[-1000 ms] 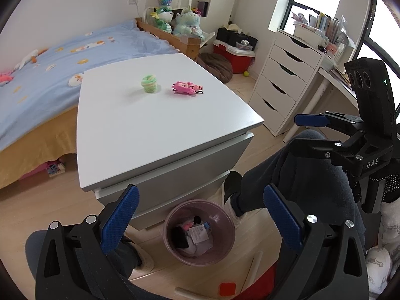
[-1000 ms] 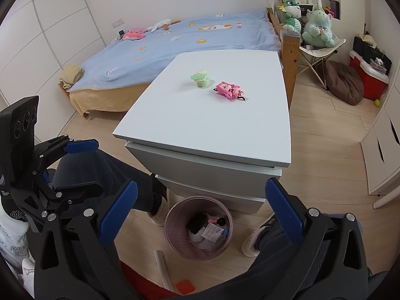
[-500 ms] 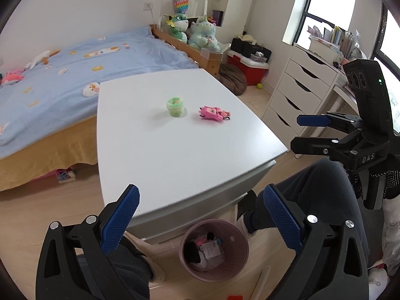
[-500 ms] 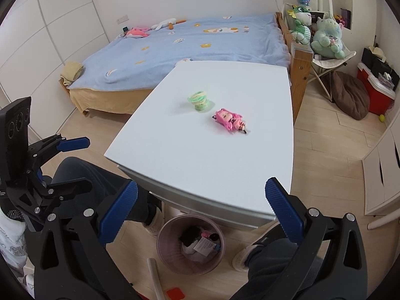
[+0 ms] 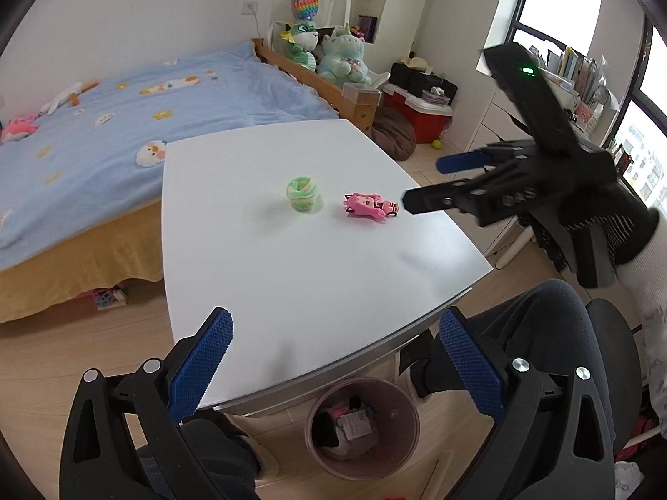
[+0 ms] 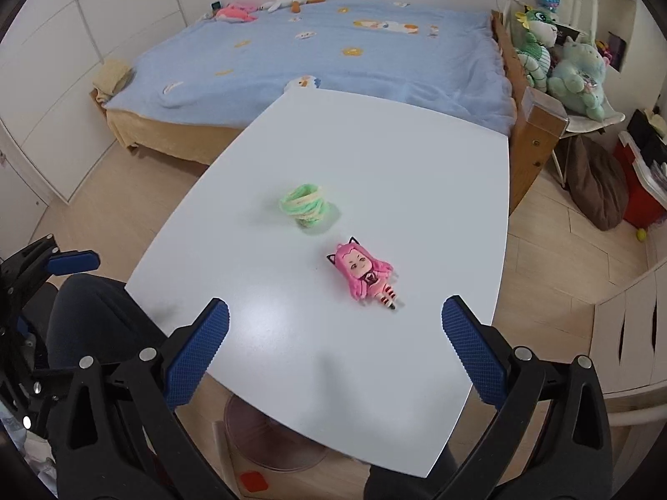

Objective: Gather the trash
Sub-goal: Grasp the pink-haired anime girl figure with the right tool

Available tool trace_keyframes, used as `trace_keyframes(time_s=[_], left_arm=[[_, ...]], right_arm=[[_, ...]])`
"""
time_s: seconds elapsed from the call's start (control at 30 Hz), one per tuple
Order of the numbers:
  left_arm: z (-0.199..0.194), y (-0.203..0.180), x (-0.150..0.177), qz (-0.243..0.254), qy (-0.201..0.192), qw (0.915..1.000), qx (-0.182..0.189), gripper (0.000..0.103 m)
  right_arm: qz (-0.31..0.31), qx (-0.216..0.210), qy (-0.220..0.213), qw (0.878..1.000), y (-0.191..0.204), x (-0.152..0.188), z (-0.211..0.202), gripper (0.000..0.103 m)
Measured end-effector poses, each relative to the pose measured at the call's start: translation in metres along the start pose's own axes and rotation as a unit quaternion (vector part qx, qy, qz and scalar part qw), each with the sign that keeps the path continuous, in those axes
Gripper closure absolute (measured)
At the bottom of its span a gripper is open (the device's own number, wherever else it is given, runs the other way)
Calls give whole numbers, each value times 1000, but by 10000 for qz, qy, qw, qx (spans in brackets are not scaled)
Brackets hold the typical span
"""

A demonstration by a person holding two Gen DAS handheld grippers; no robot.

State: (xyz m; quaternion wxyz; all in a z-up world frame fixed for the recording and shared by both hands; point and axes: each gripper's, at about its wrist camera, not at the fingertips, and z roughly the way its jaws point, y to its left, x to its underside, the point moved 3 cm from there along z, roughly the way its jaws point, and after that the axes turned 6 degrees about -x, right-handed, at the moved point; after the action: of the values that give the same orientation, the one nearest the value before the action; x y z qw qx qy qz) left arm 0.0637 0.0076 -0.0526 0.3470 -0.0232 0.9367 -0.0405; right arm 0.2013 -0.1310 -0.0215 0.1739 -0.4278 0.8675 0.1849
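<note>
A pink doll figure (image 6: 366, 277) lies on the white table (image 6: 375, 175), with a green and yellow yarn-wrapped cup (image 6: 306, 207) just beyond it. Both also show in the left wrist view: the doll (image 5: 369, 205) and the cup (image 5: 303, 193). My right gripper (image 6: 333, 346) is open and empty, hovering over the table's near edge close to the doll; in the left wrist view it (image 5: 425, 183) reaches in from the right. My left gripper (image 5: 333, 362) is open and empty above the table's front edge. A pink trash bin (image 5: 362, 427) holding scraps stands on the floor below.
A bed with a blue blanket (image 5: 125, 116) lies beyond the table. Plush toys (image 5: 333, 54), a red cooler (image 5: 421, 114) and a white drawer unit (image 6: 638, 333) stand to the right. The person's legs (image 5: 529, 333) are by the bin.
Both grippers have risen and moved forward over the table. The right gripper has advanced toward the doll. The bin now sits partly hidden under the table edge.
</note>
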Motion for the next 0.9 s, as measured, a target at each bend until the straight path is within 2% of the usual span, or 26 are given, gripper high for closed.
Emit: trace_keyframes(time_s=[0.27, 0.3, 0.33, 0.4, 0.53, 0.73, 0.8, 0.9], left_arm=[[0, 6, 3, -78, 33, 10000, 7, 7], [1, 6, 3, -92, 39, 9999, 10, 7], [1, 7, 3, -110, 40, 9999, 14, 7], [1, 8, 3, -129, 42, 9999, 21, 7], [2, 9, 4, -156, 41, 9999, 40, 7], [3, 10, 4, -165, 51, 9998, 57, 7], [4, 10, 3, -167, 58, 9998, 69, 7], [6, 9, 3, -153, 70, 9998, 84, 7]], right_arm=[[-165, -65, 611, 9980, -14, -17, 46, 4], [-213, -43, 654, 9976, -14, -18, 49, 7], [-295, 14, 718, 9970, -14, -19, 53, 16], [-423, 89, 823, 9957, -13, -20, 60, 25], [-484, 133, 890, 9948, -15, -22, 68, 29], [-495, 73, 967, 9941, -16, -17, 75, 50], [-497, 93, 972, 9940, -16, -15, 76, 52], [-470, 75, 898, 9948, -16, -14, 75, 61]])
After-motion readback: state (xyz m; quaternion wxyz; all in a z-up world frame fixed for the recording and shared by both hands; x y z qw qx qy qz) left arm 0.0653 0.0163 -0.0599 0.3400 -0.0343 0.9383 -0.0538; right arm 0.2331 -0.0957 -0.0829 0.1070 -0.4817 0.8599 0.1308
